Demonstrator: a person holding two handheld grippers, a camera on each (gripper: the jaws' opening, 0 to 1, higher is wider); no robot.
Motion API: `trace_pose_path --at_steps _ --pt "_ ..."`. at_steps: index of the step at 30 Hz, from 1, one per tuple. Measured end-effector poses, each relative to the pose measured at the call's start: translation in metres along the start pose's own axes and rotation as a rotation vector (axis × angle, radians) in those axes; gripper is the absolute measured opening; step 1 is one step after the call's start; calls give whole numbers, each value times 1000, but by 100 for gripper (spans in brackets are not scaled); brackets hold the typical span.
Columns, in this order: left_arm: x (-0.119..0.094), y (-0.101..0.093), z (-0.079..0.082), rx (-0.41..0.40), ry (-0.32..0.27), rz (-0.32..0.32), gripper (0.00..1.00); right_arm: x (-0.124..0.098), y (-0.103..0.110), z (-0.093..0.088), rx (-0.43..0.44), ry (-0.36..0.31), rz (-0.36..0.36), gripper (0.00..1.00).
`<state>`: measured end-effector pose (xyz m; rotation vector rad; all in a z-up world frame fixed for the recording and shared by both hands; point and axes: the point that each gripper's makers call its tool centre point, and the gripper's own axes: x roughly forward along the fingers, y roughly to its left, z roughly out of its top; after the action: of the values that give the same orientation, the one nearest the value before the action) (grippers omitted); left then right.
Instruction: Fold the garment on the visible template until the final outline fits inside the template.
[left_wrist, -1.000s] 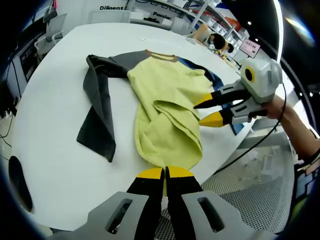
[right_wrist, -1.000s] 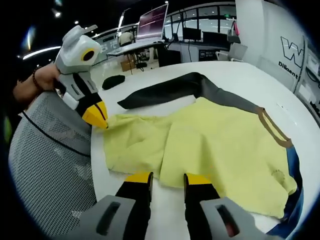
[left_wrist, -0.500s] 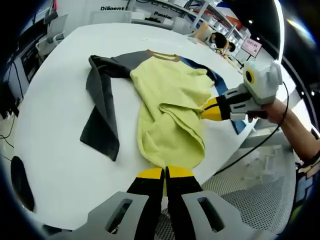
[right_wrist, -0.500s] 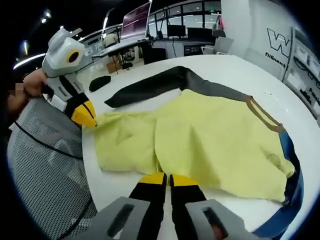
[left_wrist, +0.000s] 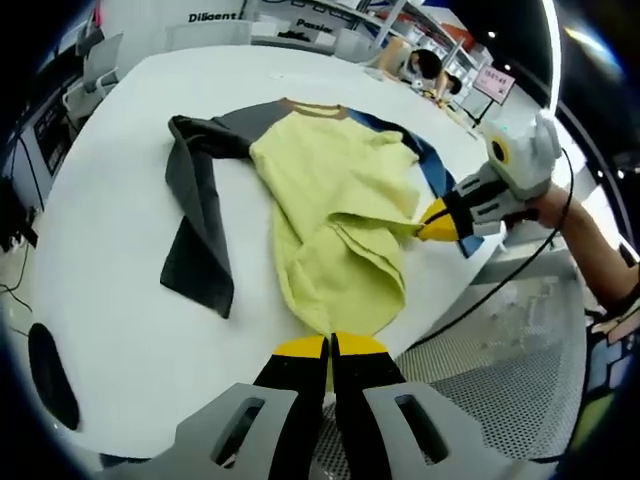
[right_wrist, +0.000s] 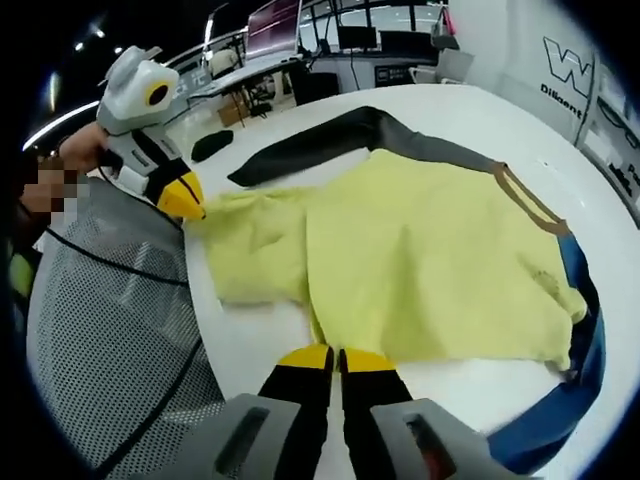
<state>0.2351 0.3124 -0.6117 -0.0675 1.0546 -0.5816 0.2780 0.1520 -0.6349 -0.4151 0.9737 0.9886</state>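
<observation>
A yellow shirt (left_wrist: 330, 200) with one dark grey sleeve (left_wrist: 195, 230) and one blue sleeve (left_wrist: 430, 165) lies spread on the white table (left_wrist: 100, 150). My left gripper (left_wrist: 329, 347) is shut on the shirt's yellow hem at the table's near edge. My right gripper (left_wrist: 437, 222) comes in from the right, shut on the shirt's side edge, which is creased toward it. In the right gripper view, my right gripper (right_wrist: 335, 356) pinches the yellow shirt (right_wrist: 420, 260). My left gripper (right_wrist: 185, 200) holds the hem at upper left. The grey sleeve (right_wrist: 320, 150) and blue sleeve (right_wrist: 570, 400) lie flat.
A grey mesh chair (left_wrist: 480, 380) stands against the table edge by both grippers, also seen as mesh chair (right_wrist: 100, 340). A small black object (left_wrist: 45, 365) lies on the table's left side. Desks with monitors (right_wrist: 290, 30) stand behind.
My right gripper was open a second ago and has shut on the shirt's side edge. The left gripper has stayed shut on the hem. The fabric between them is drawn tighter.
</observation>
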Motion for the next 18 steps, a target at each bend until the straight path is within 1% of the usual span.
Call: trace_pose_path --at_steps 1,3,5,8,10,11,13,18 --pt "1 -2 -1 11 9 -7 0 -2 1 -6 -4 31 10 0" --pt "2 -4 -3 19 19 -12 0 -3 1 -12 -7 59 21 0" --pt "3 -5 -5 37 35 -13 0 -5 3 -23 -18 103 36 0" --pt "4 -6 -7 78 58 -11 0 -8 3 -34 -19 142 44 0" --pt "5 -6 -7 85 63 -10 0 -8 3 -37 -20 144 45 0" --pt "7 -5 -12 75 96 -13 0 -9 3 -41 -15 132 49 0" --pt "7 -4 -14 101 107 -8 0 -13 5 -44 4 135 58 0" --pt "6 -3 -15 107 118 -14 0 -21 2 -57 22 188 47 0"
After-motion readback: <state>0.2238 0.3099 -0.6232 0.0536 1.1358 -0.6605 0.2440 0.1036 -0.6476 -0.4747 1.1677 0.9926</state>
